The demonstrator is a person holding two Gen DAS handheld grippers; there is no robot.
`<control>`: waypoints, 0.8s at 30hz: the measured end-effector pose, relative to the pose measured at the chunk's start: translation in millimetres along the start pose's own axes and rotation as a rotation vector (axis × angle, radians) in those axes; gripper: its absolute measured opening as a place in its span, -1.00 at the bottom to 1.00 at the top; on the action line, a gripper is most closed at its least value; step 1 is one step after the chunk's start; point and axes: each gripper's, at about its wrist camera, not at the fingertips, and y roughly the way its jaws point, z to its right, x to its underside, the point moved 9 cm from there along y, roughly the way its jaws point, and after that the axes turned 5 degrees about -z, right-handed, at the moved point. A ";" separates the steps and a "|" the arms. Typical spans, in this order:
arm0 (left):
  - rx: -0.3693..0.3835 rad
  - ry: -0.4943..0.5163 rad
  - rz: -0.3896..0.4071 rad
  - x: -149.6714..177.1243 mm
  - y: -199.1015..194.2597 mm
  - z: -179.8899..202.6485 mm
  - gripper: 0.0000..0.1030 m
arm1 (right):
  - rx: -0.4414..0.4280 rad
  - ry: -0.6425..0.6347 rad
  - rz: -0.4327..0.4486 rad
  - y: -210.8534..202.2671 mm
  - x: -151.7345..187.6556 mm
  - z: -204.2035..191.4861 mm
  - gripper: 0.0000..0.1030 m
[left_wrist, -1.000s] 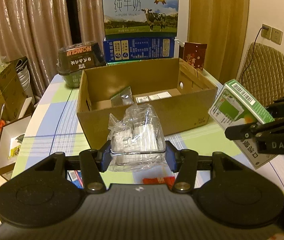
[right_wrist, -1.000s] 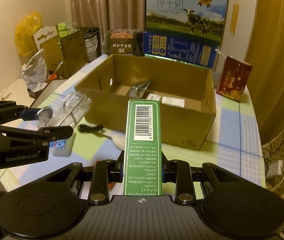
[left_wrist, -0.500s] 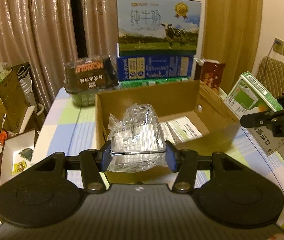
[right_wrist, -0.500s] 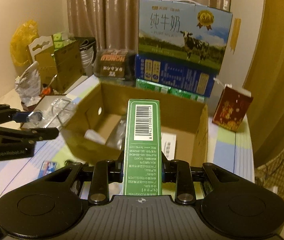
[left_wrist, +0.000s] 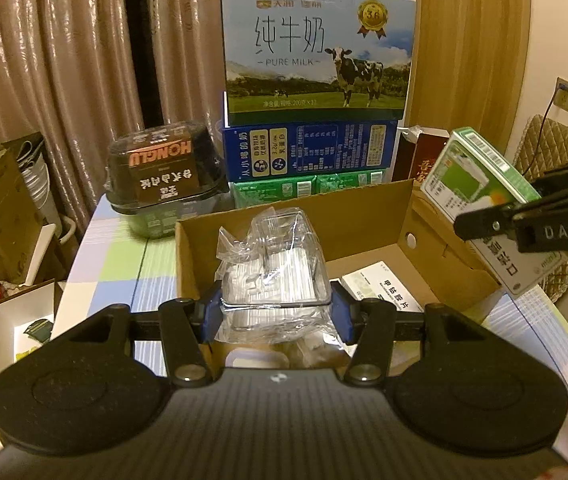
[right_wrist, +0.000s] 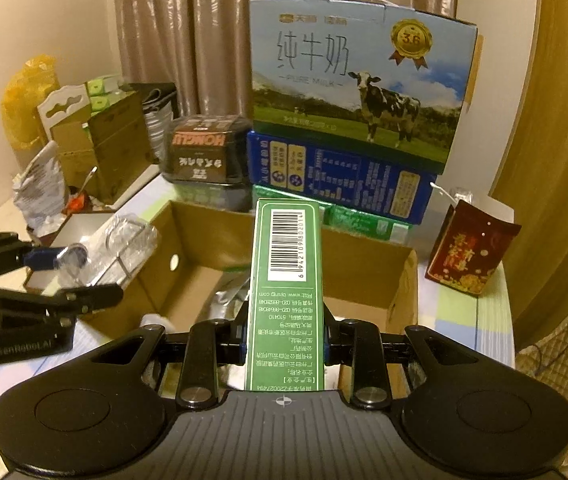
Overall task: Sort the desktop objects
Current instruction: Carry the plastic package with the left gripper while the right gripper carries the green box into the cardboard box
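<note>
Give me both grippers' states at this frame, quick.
Left gripper: shut on the clear plastic container, above the cardboard box.
Right gripper: shut on the green carton.

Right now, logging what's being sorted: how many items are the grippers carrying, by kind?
Clear plastic packet, in the left gripper: 1
Green carton, in the right gripper: 1
Total: 2, both held over the open cardboard box.

Clear plastic container (left_wrist: 274, 276) in crinkled wrap and upright green medicine box (right_wrist: 285, 296), both held above open cardboard box (left_wrist: 368, 220).
</note>
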 end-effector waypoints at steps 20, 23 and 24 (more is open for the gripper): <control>0.008 -0.050 -0.026 -3.6 65.0 -21.7 0.03 | 0.016 0.008 -0.046 59.1 0.2 12.8 -0.47; 0.007 -0.052 -0.026 0.1 62.3 -24.7 0.03 | 0.014 0.016 -0.049 63.1 -0.1 12.8 -0.47; 0.007 -0.050 -0.026 1.2 61.4 -25.1 0.03 | 0.014 0.016 -0.049 63.9 -0.5 12.3 -0.47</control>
